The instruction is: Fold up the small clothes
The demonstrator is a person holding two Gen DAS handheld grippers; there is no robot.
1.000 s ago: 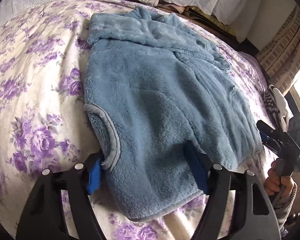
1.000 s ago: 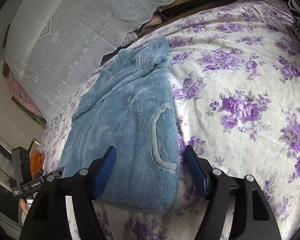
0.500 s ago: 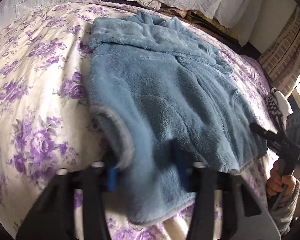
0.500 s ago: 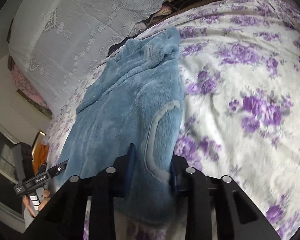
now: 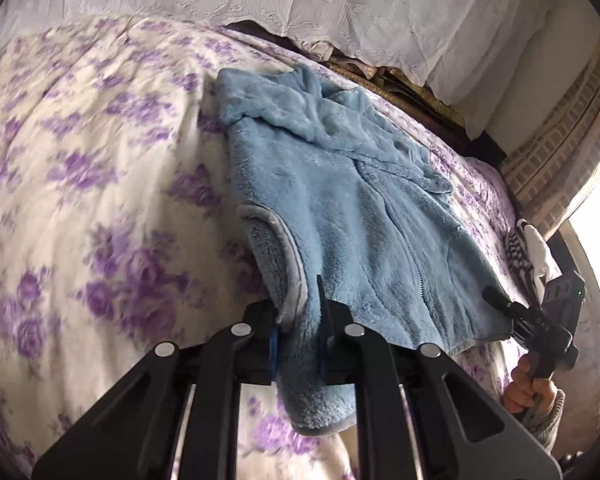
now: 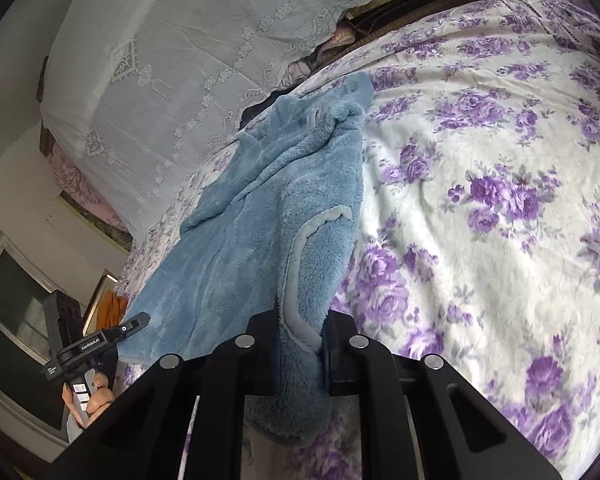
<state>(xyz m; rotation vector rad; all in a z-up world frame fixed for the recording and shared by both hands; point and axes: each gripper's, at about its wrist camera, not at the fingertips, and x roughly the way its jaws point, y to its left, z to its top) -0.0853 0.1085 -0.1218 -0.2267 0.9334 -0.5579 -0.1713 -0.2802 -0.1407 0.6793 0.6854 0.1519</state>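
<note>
A blue fleece vest point(image 5: 360, 208) with a zip and grey-trimmed armholes lies spread on the purple-flowered bedspread point(image 5: 80, 152). My left gripper point(image 5: 298, 320) is shut on the fleece beside one armhole, and that corner is lifted off the bed. In the right wrist view the same vest point(image 6: 252, 232) runs away from me. There my right gripper point(image 6: 300, 332) has its jaws closing on the fleece at the other armhole, with the pads pressing the cloth. Each gripper also shows in the other's view: the right gripper point(image 5: 496, 296) and the left gripper point(image 6: 140, 318), each held by a hand.
A white lace cover point(image 5: 300, 4) drapes over bedding at the head of the bed. A black-and-white striped cloth point(image 5: 520, 248) lies at the bed's right edge by a bright window. Something orange point(image 6: 114, 304) sits beyond the bed's left side.
Both grippers went from wide open around the vest's lower corners to closed on the fleece. The left corner has risen and the left view has shifted back.
</note>
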